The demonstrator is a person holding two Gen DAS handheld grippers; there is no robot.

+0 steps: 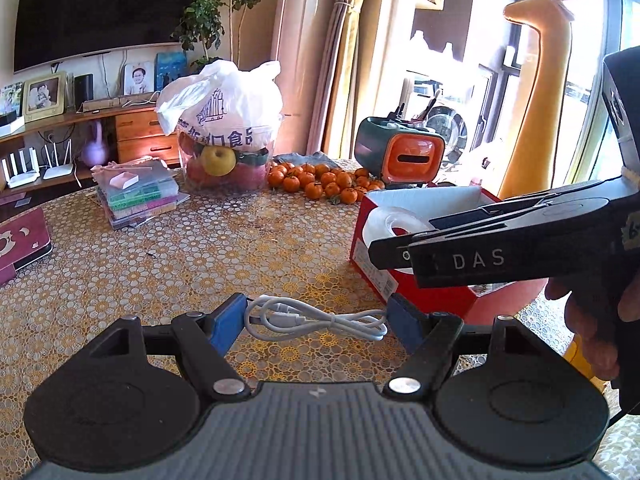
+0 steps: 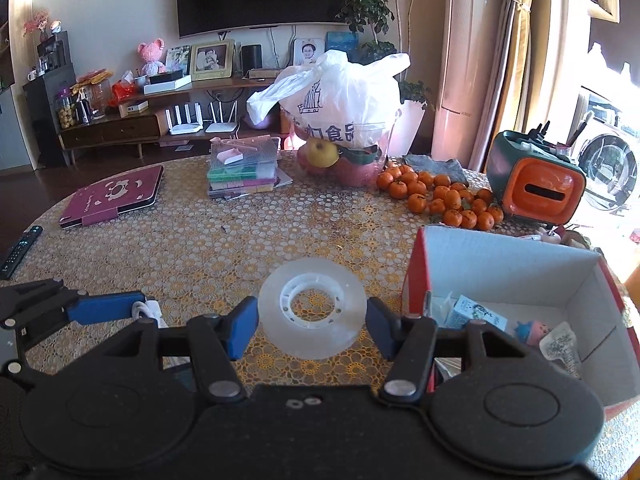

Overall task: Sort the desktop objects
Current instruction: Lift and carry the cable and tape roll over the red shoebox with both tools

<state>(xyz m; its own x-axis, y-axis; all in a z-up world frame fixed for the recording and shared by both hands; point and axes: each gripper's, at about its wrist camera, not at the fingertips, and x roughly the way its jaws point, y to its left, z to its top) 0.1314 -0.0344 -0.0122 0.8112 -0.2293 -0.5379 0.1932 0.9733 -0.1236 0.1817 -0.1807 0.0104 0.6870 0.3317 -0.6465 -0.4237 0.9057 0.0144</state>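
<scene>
Right gripper point(image 2: 312, 326): pinching clear plastic tape roll point(image 2: 312, 308) beside red cardboard box point(image 2: 508, 256); slick rim, may slip. Left gripper point(image 1: 316, 320): gaping around coiled white cable point(image 1: 316, 320).

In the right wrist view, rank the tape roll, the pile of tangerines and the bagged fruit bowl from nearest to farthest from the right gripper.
1. Tape roll: between the fingers of the right gripper, held above the table.
2. Pile of tangerines: farther back, to the right.
3. Bagged fruit bowl: farthest, behind the tangerines, near the table's far edge.
</scene>
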